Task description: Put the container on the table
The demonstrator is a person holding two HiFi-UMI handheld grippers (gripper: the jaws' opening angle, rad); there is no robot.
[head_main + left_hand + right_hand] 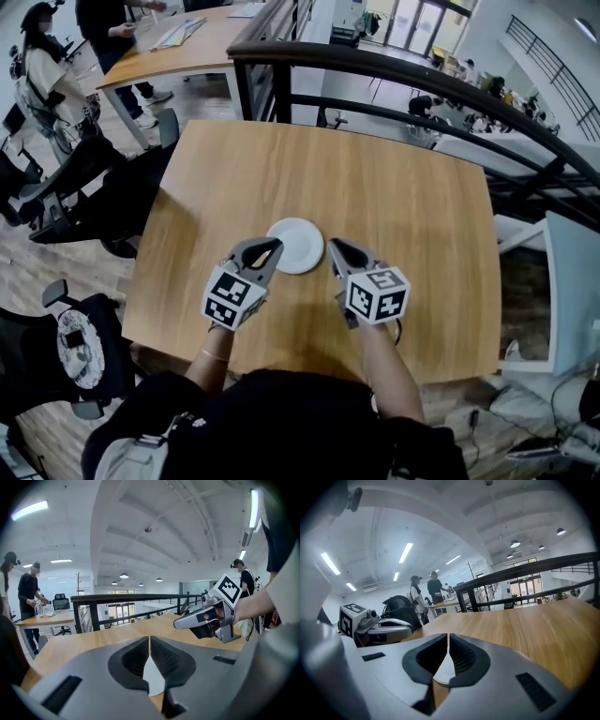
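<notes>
A flat, round white container (295, 246) lies on the wooden table (412, 206), near its front edge. My left gripper (275, 247) hangs over the container's left rim, and my right gripper (332, 247) hangs just off its right rim. Both are shut, their tips meeting with nothing between them. In the left gripper view the left gripper (149, 639) is shut, and a sliver of the white container (153, 679) shows below through the gap behind the tips. The right gripper view shows the same: the right gripper (448, 637) shut over the white container (443, 671).
A black metal railing (403, 70) runs behind the table's far edge. Black office chairs (80, 197) stand at the left. Another desk (173, 52) with people beside it stands at the far left. A white panel (572, 291) stands to the right of the table.
</notes>
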